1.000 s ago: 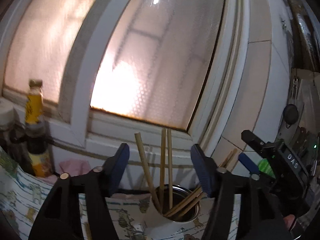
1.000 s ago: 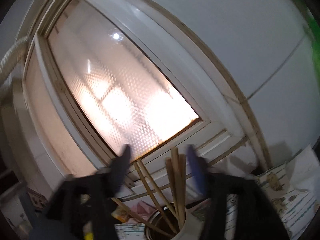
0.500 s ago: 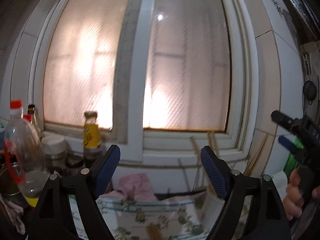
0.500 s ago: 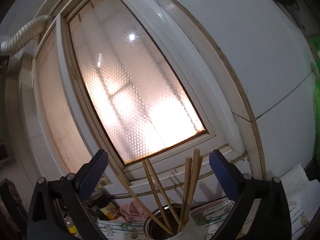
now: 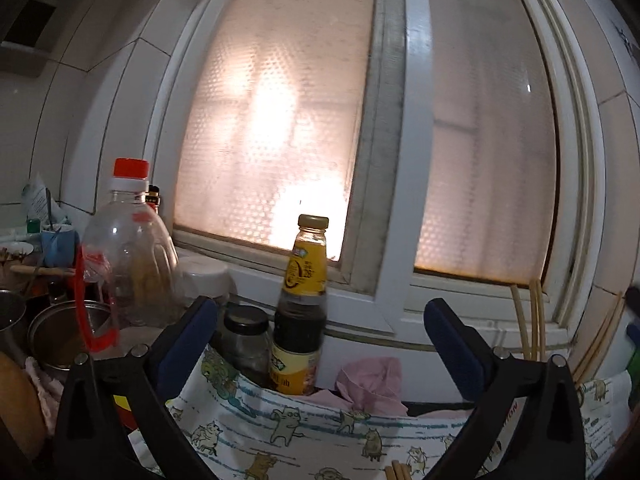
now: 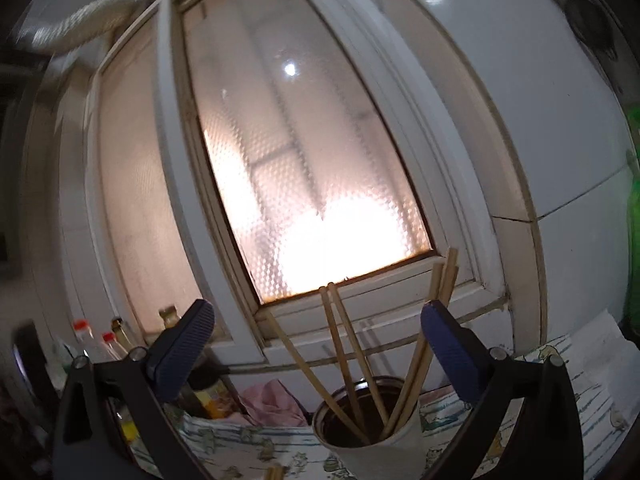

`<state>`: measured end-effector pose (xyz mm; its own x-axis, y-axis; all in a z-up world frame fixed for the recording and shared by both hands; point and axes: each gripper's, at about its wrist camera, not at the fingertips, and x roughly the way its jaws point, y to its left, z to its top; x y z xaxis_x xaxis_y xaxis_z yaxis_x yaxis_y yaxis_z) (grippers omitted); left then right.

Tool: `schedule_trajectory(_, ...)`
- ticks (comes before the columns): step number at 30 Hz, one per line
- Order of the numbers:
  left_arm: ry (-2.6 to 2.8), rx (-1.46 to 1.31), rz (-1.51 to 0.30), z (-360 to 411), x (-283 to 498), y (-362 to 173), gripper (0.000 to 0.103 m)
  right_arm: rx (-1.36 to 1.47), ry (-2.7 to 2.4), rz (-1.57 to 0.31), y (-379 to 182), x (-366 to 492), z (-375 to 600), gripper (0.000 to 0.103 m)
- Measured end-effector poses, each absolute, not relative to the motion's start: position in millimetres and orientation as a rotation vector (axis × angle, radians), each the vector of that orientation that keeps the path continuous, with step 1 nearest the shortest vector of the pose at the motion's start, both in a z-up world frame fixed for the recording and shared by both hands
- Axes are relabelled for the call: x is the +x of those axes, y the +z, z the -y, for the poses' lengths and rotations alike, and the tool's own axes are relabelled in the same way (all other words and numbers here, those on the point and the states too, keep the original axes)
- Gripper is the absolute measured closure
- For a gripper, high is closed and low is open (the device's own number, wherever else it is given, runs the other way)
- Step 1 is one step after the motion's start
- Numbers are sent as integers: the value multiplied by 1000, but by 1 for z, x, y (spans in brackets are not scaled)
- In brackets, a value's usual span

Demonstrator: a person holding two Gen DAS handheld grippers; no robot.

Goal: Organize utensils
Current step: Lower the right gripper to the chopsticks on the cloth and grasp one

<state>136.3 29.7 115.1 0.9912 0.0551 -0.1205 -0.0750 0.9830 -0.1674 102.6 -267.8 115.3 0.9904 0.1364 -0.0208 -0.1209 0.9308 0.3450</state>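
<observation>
Chopsticks (image 6: pixel 344 356), six counted, stand splayed in one white holder cup (image 6: pixel 372 428) near the window sill; more tips lie on the cat-print cloth (image 5: pixel 304 432). Right gripper (image 6: pixel 316 344) and left gripper (image 5: pixel 320 344) hover wide open, empty. A careless reach could likely tip the cup or the sauce bottle (image 5: pixel 300 312).

A white cloth printed with cartoon animals (image 5: pixel 304 436) is covering the counter, carrying a white cylindrical holder (image 6: pixel 372 432), a yellow-labelled dark sauce bottle (image 5: pixel 300 320) and a crumpled pink rag (image 5: pixel 372 376).
</observation>
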Motion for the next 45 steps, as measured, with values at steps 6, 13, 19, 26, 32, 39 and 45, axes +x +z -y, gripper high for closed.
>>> schedule_trajectory(6,48,-154,-184,-54,146,113,1,370,176,-176,97,122,257,0)
schedule_trajectory(13,125,-103,-177,-54,160,98,1,271,179,-128,86,109,231,0)
schedule_trajectory(19,164,-219,-231,-74,169,93,1,179,228,-207,78,109,203,0)
schedule_trajectory(26,145,-218,-211,-69,163,94,1,86,222,-342,66,124,187,0)
schedule_trajectory(32,125,-175,-211,-55,162,95,1,57,274,-476,52,142,180,29)
schedule_trajectory(39,158,-166,-230,-57,167,93,1,0,358,-742,11,170,161,60)
schedule_trajectory(45,250,-147,-234,-57,168,90,1,-149,351,-803,-6,168,140,62)
